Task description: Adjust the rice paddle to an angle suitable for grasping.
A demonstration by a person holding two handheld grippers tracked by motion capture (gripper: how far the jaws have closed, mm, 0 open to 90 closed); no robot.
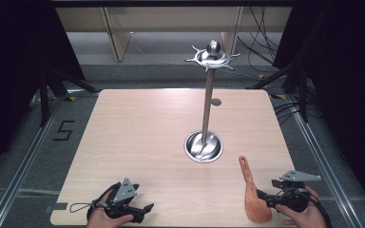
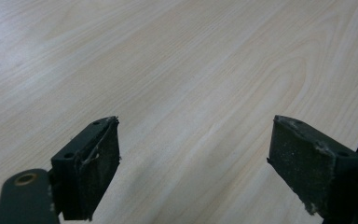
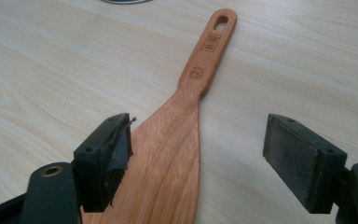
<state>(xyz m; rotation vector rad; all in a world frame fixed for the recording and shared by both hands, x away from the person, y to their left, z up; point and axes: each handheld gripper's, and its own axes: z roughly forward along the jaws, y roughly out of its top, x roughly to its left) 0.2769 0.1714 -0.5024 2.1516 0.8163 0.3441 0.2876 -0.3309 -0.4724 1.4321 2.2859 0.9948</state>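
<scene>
Both hands sit at the frame's bottom edge, left gripper (image 1: 145, 209) and right gripper (image 1: 261, 194) with jaws spread wide.

A pale wooden table (image 1: 138, 128) stands on grey floor (image 1: 24, 137), black curtains (image 1: 9, 47) filling both upper corners.

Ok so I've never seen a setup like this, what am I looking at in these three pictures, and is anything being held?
A person sits at a pale wooden table, holding a black two-jaw gripper in each hand: the left gripper and the right gripper. One picture looks down from above; the other two come from cameras riding on each gripper. On the table stand a shiny metal stand with a round base and hooked top and a flat reddish-brown wooden spatula. Both grippers are open. The right one's jaws straddle the spatula's blade without squeezing it, so nothing is held.
</scene>
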